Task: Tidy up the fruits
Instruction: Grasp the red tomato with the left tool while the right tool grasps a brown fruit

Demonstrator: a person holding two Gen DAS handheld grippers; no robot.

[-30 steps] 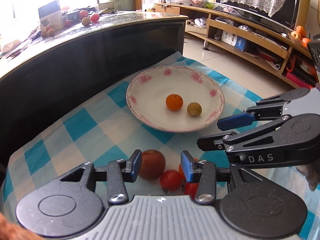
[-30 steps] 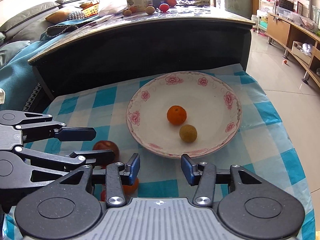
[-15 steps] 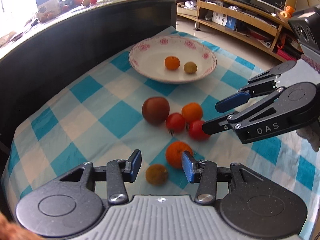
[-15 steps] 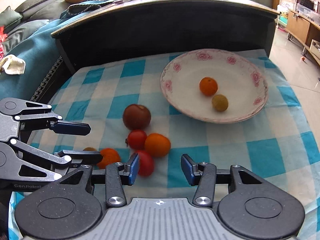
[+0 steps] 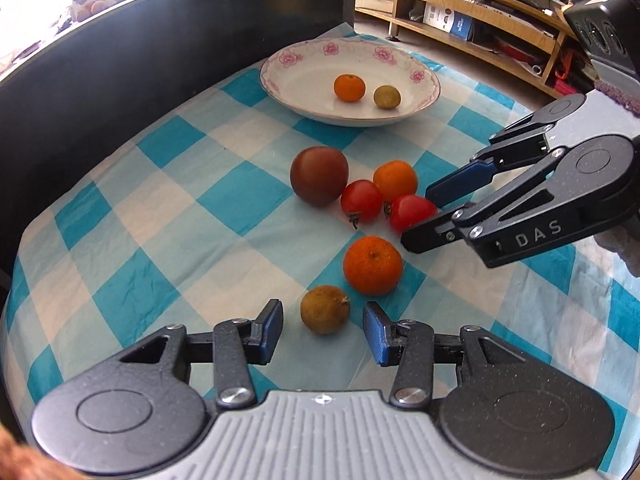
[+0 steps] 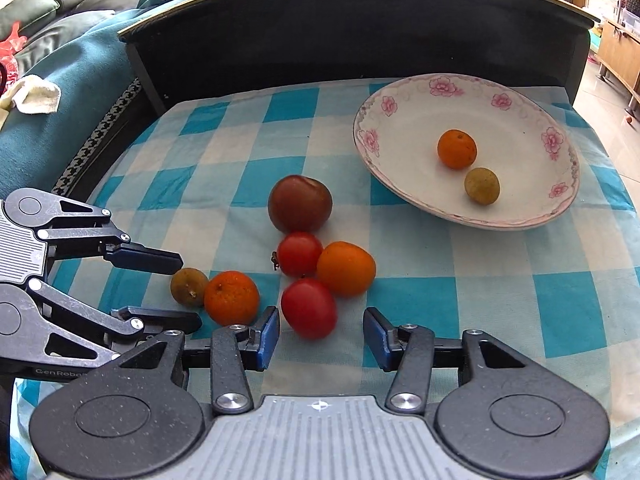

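Observation:
A white flowered plate [image 5: 416, 100] [image 6: 400, 120] holds a small orange [image 5: 349, 87] [image 6: 457, 149] and a brown-green longan [image 5: 387, 97] [image 6: 481, 185]. On the checked cloth lie a dark plum [image 5: 319, 176] [image 6: 299, 203], two red tomatoes [image 5: 361, 201] [image 5: 412, 212], two oranges [image 5: 395, 181] [image 5: 372, 265] and another longan [image 5: 325, 309] [image 6: 188, 287]. My left gripper [image 5: 323, 330] [image 6: 188, 290] is open, its jaws on either side of that longan. My right gripper [image 6: 320, 332] [image 5: 418, 214] is open around the near tomato [image 6: 308, 308].
A tall dark curved counter [image 5: 160, 48] rises behind the cloth, with fruit and a box on top. The cloth's right edge [image 5: 600, 320] drops toward the floor and low wooden shelves [image 5: 480, 12]. A teal sofa [image 6: 60, 100] lies to the left.
Both grippers pulled back from the plate toward the loose fruit. The left now brackets the near longan and the right brackets a red tomato. Both stayed open.

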